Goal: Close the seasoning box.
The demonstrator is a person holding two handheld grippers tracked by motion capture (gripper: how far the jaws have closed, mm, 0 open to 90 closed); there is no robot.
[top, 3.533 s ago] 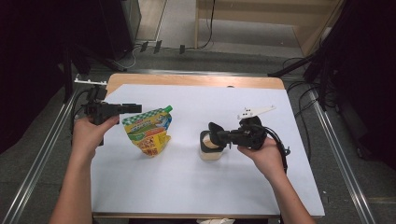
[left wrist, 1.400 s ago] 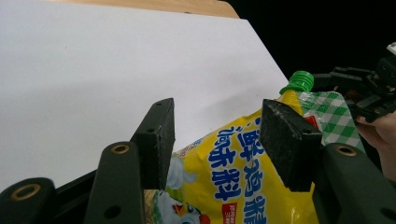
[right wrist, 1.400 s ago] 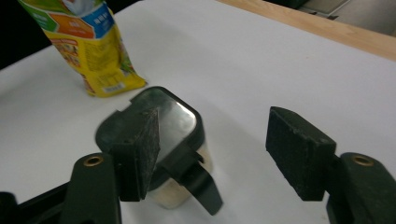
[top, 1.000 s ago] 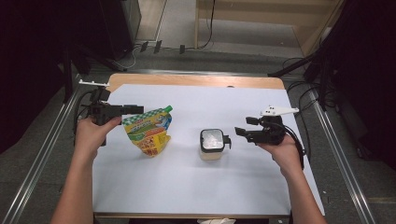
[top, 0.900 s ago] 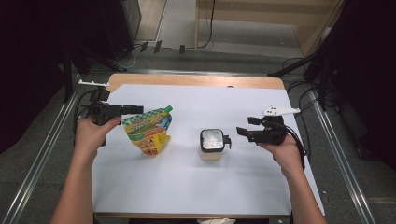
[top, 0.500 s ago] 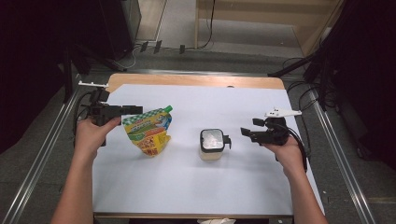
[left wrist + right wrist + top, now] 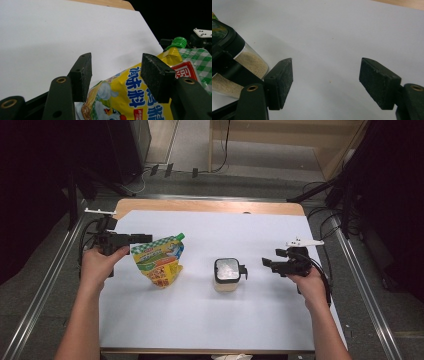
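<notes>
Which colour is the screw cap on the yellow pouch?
The cap is green; the left gripper view shows it best.

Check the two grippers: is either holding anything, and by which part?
Nothing is held. The left gripper stands open around the pouch; the right gripper, just opening, is empty beside the jar.

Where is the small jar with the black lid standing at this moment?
In the high view the jar stands upright near the middle of the white table, between the yellow pouch on its left and the right gripper on its right, apart from both.
</notes>
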